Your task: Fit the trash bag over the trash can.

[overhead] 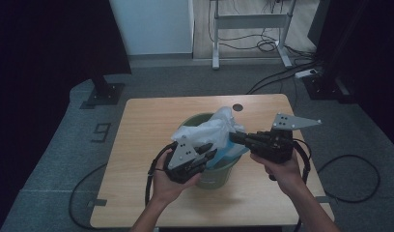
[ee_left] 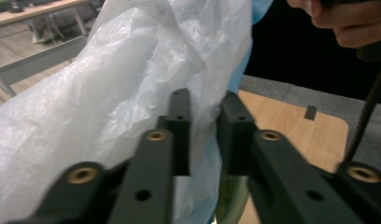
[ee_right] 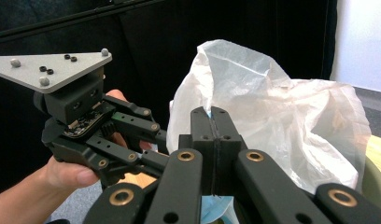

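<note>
The thin crinkly white plastic bag (overhead: 209, 129), w/ a pale blue plastic layer (overhead: 227, 151) under it, sits in and bulges up out of the round olive-green plastic bin (overhead: 219, 175) mid-table on the light wooden table (overhead: 137, 159). Right gripper (ee_right: 212, 122): jaws pressed tight together, pinching a bit of blue film and the bag edge. Left gripper (ee_left: 205, 105): jaws narrow, a fold of white film between them, but a gap shows, so can't tell if the pads really bite. Risks, imo: film is thin, so pulling the two grippers apart could tear it or slip it out of the left jaws; an upward tug could lift or tip the light bin. Count: 1 bin, 1 white bag, 1 blue layer, 2 grippers, 1 table.
</note>
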